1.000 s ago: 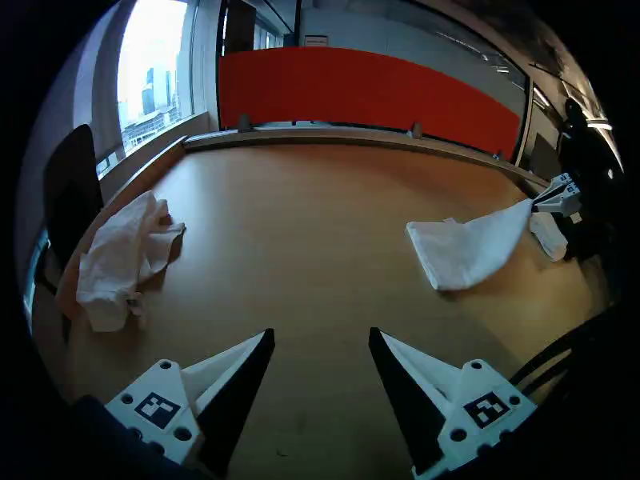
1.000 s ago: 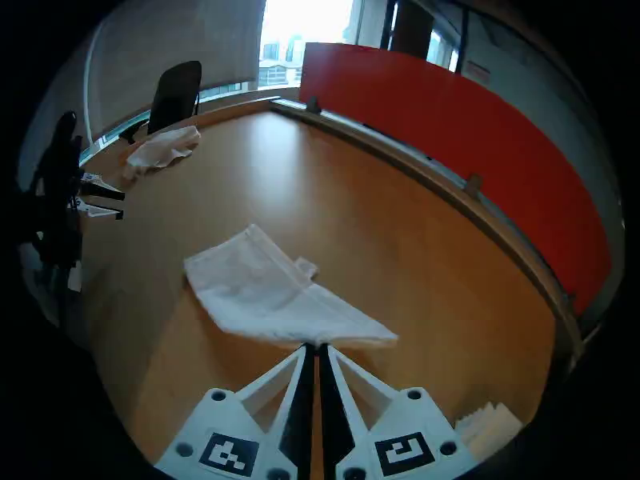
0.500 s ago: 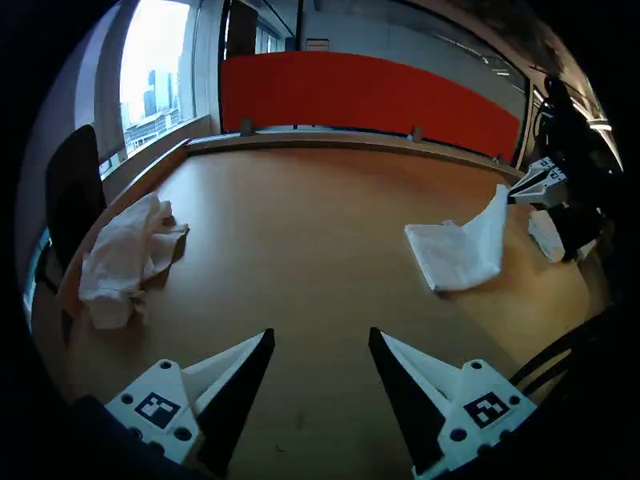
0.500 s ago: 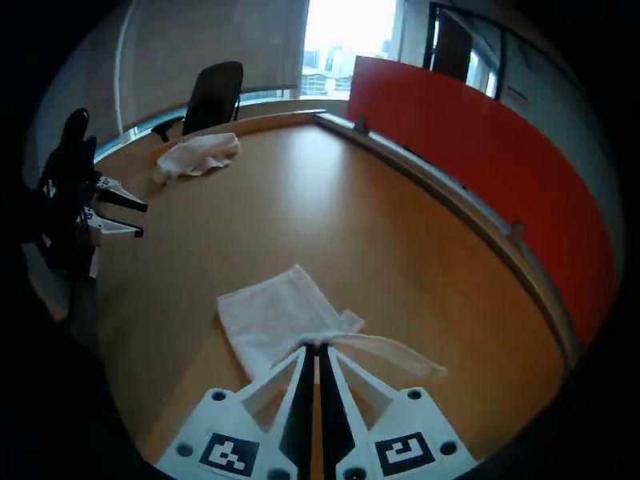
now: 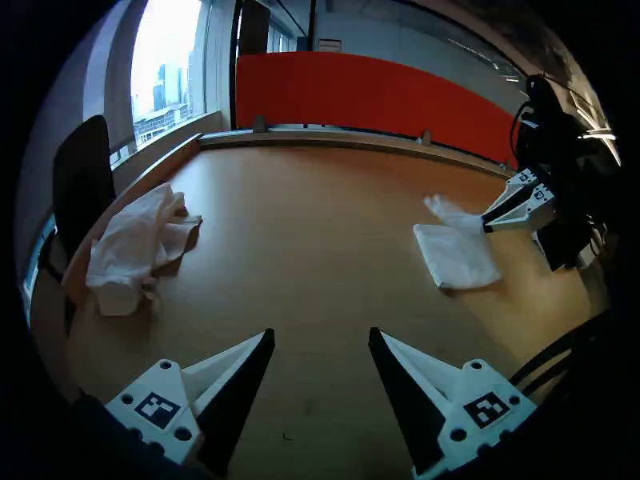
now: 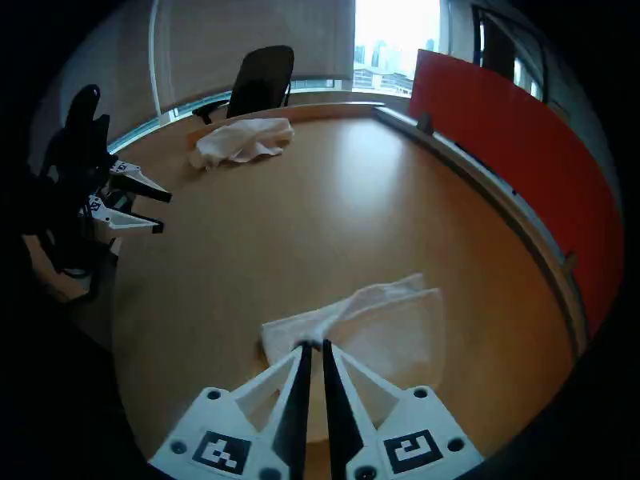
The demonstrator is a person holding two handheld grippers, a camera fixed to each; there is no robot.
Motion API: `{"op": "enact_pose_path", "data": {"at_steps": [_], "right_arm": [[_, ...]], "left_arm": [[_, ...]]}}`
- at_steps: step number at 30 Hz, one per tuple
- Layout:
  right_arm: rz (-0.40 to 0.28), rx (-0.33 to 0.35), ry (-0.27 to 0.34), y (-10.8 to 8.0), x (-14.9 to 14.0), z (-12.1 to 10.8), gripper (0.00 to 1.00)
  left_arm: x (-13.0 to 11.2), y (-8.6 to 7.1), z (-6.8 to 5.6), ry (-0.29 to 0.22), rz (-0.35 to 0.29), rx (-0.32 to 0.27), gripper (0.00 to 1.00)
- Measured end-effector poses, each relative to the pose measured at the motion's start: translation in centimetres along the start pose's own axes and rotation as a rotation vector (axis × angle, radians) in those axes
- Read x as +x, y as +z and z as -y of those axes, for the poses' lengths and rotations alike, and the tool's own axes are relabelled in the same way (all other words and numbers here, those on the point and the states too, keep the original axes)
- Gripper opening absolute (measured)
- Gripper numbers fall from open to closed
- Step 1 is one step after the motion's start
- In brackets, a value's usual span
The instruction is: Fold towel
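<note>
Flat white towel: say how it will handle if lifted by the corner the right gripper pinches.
Likely floppy: the towel bunches into soft folds where the right gripper pinches it. Probably light: one small corner pinch holds that edge raised.

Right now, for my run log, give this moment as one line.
right hand-held gripper: shut on white cloth towel | left hand-held gripper: open, empty | towel: partly folded
</note>
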State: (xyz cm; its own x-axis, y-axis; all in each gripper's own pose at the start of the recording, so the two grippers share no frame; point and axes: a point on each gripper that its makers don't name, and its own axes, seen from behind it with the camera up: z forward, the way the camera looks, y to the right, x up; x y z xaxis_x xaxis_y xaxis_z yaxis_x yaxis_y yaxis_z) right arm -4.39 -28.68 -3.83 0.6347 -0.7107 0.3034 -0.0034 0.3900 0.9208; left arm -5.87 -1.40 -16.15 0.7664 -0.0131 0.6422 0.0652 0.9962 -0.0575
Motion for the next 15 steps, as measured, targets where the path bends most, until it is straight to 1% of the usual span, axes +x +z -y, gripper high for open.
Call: {"op": "enact_pose_path", "data": {"at_steps": [3, 5, 7, 15], "right_arm": [[0.006, 0.010, 0.009, 0.2, -0.2, 0.2, 0.40], [0.011, 0.012, 0.017, 0.2, -0.5, 0.1, 0.55], [0.019, 0.009, 0.025, 0.2, -1.0, 0.0, 0.64], [0.060, -0.017, 0.049, 0.0, -4.0, -0.2, 0.66]], "left_arm": [[-0.2, -0.1, 0.3, -0.005, 0.002, 0.006, 0.87], [-0.3, -0.1, 0.4, -0.006, 0.003, 0.008, 0.87], [-0.3, -0.1, 0.5, -0.008, 0.004, 0.009, 0.87], [-0.4, -0.2, 0.4, -0.007, 0.005, 0.008, 0.87]]}}
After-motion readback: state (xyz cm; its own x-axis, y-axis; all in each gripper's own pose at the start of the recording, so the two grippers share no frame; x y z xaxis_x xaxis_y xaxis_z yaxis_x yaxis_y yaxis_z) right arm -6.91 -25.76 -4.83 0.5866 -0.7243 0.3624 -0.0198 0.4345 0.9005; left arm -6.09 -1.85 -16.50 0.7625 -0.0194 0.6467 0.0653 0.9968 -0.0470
